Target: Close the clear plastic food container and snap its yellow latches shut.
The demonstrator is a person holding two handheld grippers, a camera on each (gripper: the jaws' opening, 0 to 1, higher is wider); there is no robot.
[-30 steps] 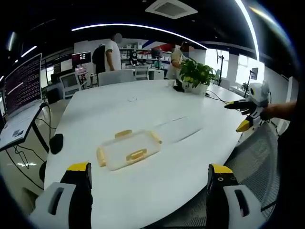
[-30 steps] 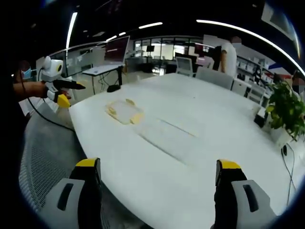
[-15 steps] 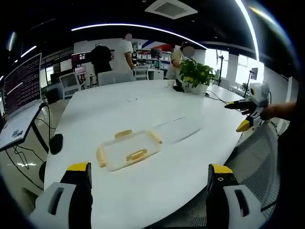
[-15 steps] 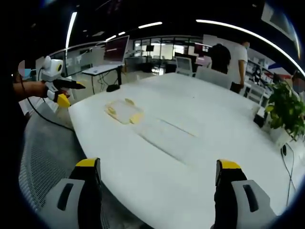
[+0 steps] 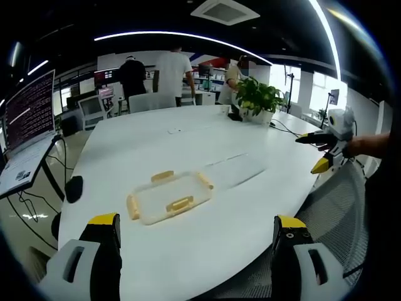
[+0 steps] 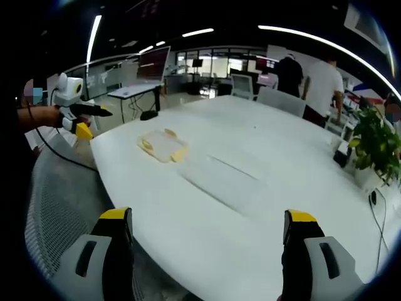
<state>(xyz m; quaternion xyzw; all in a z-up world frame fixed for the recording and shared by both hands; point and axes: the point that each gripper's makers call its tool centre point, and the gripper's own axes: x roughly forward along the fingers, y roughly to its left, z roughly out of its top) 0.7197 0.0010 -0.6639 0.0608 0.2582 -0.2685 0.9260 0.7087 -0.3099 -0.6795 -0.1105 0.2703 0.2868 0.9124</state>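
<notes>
The clear plastic container [image 5: 168, 196] rests on the white table [image 5: 188, 138], with yellow latches [image 5: 179, 204] on its sides. Its clear lid [image 5: 235, 169] lies flat on the table, just right of it and apart from it. My left gripper [image 5: 197, 251] is open and holds nothing, a good way short of the container. The right gripper [image 5: 326, 147] shows at the table's right edge, held in a hand. In the right gripper view the container [image 6: 163, 145] sits far left on the table and the lid [image 6: 216, 179] nearer. My right gripper [image 6: 207, 251] is open. The left gripper [image 6: 75, 110] shows at far left.
A potted plant [image 5: 257, 97] stands at the table's far end, also seen as the plant [image 6: 376, 147] at right. People [image 5: 172, 69] stand at the back. A monitor [image 5: 28, 110] is at left. A mesh chair [image 5: 338, 200] sits by the table's near edge.
The people at the back have walked to the right. Both grippers, the container and the lid have stayed where they were.
</notes>
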